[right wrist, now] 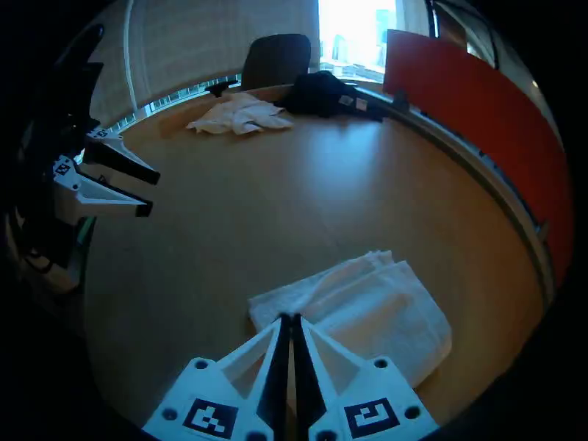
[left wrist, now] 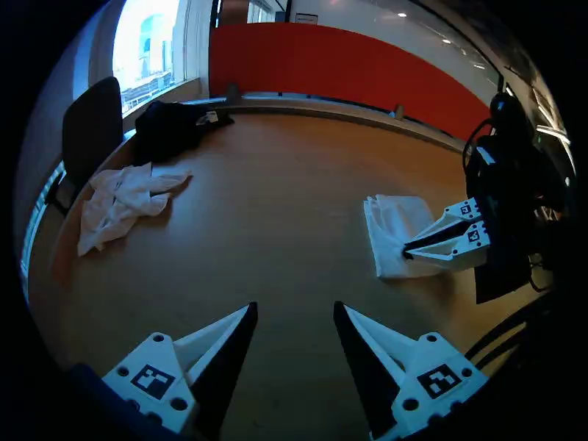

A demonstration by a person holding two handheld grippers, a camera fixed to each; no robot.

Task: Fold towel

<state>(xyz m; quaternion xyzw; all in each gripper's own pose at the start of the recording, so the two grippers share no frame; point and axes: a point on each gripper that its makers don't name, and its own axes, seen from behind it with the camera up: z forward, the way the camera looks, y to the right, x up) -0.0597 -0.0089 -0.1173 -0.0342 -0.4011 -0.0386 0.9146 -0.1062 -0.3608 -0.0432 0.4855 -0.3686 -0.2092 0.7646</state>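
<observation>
A folded white towel [left wrist: 397, 231] [right wrist: 367, 309] lies flat on the wooden table [left wrist: 294, 206] [right wrist: 294, 198]. In the right gripper view my right gripper [right wrist: 288, 320] is shut, its tips at the towel's near edge, and I see no cloth between the fingers. The left gripper view shows that same right gripper [left wrist: 406, 252] closed over the towel, held by a dark-sleeved arm. My left gripper [left wrist: 294, 309] [right wrist: 152, 193] hangs open above bare table, well away from the towel, with nothing in it.
A crumpled pile of white towels [left wrist: 121, 202] [right wrist: 239, 114] lies at the far side of the table. Beside it is a black garment [left wrist: 173, 125] [right wrist: 323, 92]. A dark chair [left wrist: 92, 128] [right wrist: 275, 59] stands by the window. A red panel [left wrist: 338, 70] runs along the table's edge.
</observation>
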